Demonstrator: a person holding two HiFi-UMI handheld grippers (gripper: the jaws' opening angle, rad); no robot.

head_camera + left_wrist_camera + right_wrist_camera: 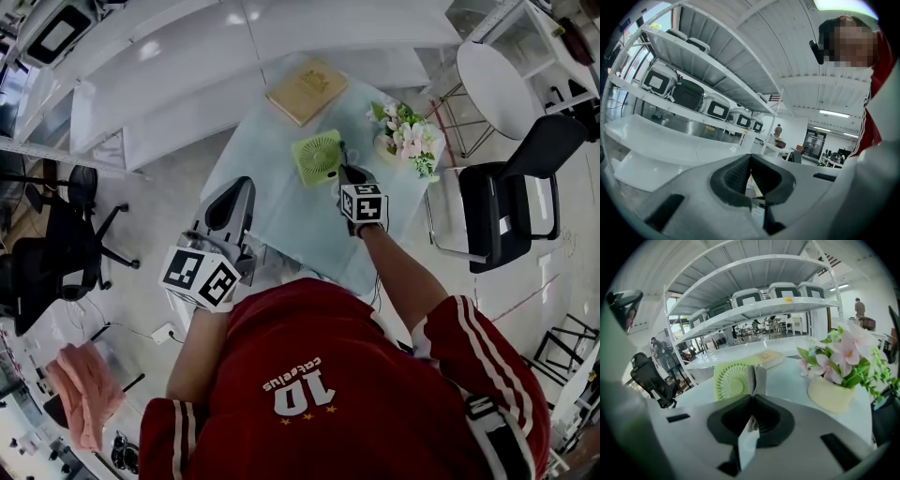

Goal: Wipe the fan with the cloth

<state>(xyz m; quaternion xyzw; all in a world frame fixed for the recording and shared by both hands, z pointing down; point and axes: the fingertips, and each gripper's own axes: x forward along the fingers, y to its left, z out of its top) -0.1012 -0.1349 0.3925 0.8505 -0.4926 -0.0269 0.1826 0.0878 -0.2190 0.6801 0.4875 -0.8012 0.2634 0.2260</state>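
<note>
A small light-green fan (317, 157) stands upright on the pale glass table (281, 220). My right gripper (345, 174) sits just to the fan's right, close to its edge. In the right gripper view the fan (732, 379) faces the camera, left of the jaw line. That gripper (753, 395) is shut on a folded grey-white cloth (758, 376), which sticks out past the tips beside the fan's right rim. My left gripper (240, 184) hangs off the table's left edge. In its own view this gripper (750, 158) has its tips together with nothing between them.
A tan book (307, 91) lies at the table's far side and a pot of pink flowers (405, 136) stands right of the fan. A black chair (511, 202) is to the right, office chairs (56, 234) to the left. White shelving (187, 56) runs behind.
</note>
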